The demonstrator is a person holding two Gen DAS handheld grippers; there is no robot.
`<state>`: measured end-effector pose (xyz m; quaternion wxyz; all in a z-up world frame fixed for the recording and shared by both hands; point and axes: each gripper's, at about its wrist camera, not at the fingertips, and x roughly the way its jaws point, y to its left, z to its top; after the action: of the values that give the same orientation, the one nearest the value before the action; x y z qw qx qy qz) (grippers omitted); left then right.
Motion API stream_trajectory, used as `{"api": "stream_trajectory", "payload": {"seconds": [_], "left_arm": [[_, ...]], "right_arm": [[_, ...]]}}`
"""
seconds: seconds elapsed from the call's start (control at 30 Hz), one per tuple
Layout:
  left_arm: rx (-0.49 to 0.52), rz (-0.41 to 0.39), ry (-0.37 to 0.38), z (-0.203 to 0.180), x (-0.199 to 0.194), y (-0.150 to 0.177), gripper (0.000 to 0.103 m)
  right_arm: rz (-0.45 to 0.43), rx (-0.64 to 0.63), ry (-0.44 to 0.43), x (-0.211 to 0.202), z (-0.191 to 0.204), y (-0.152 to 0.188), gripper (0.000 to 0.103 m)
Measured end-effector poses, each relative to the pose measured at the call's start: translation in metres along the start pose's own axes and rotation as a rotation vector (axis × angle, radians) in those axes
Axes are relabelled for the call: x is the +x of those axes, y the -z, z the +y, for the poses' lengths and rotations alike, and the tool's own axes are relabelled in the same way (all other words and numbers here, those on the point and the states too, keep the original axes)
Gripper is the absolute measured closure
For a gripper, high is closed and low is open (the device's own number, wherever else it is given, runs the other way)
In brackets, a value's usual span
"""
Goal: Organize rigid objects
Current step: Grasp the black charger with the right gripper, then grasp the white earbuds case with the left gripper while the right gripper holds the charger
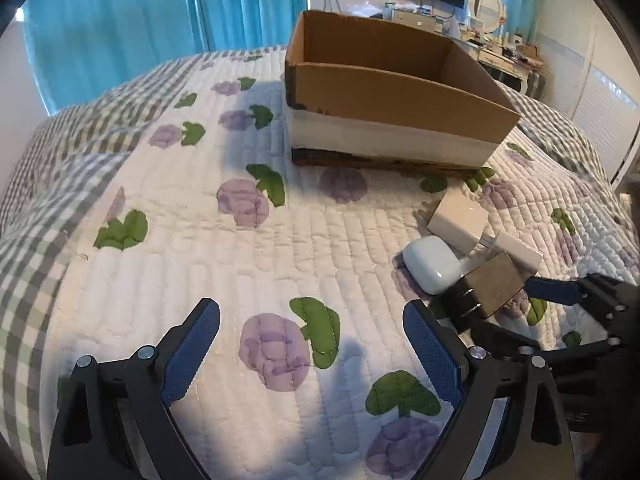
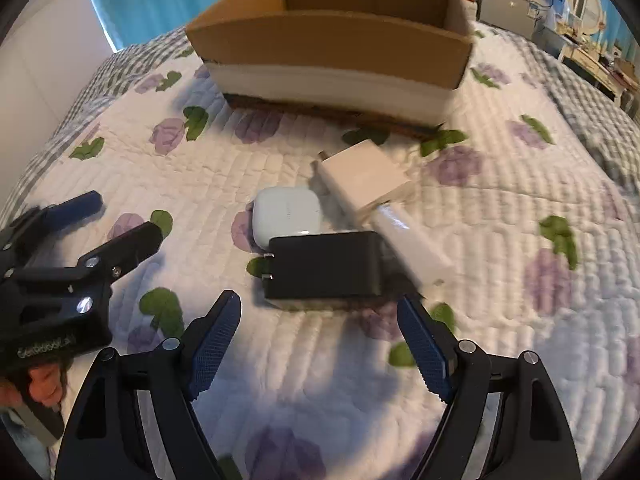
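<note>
Chargers and an earbud case sit bunched together on the floral quilt, in front of the open cardboard box. Black charger lies nearest, prongs pointing left, the white earbud case touching its far edge. White charger sits behind, a slim white adapter against it. Right gripper hovers just short of the black charger, fingers spread wide. Left gripper is spread too, over bare quilt, gripping nothing.
</note>
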<state>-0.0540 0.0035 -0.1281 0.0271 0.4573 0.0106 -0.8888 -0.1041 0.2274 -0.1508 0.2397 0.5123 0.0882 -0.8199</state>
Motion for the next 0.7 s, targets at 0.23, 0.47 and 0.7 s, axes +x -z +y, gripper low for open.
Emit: {"api": "stream_trajectory", "payload": {"seconds": [0.23,0.47,0.7], "left_arm": [[-0.023,0.016,-0.011,0.005,0.003,0.000,0.008],[-0.029,0.053,-0.032,0.000,0.005,-0.009,0.008],[-0.028,0.077,-0.005,-0.032,0.011,-0.022,0.008]], "right_arm": [[-0.002,0.024,0.015,0.024,-0.004,-0.011,0.034],[-0.065,0.026,-0.012,-0.012,-0.008,-0.010,0.035],[-0.162,0.028,0.049,-0.054,-0.035,-0.039,0.035]]}}
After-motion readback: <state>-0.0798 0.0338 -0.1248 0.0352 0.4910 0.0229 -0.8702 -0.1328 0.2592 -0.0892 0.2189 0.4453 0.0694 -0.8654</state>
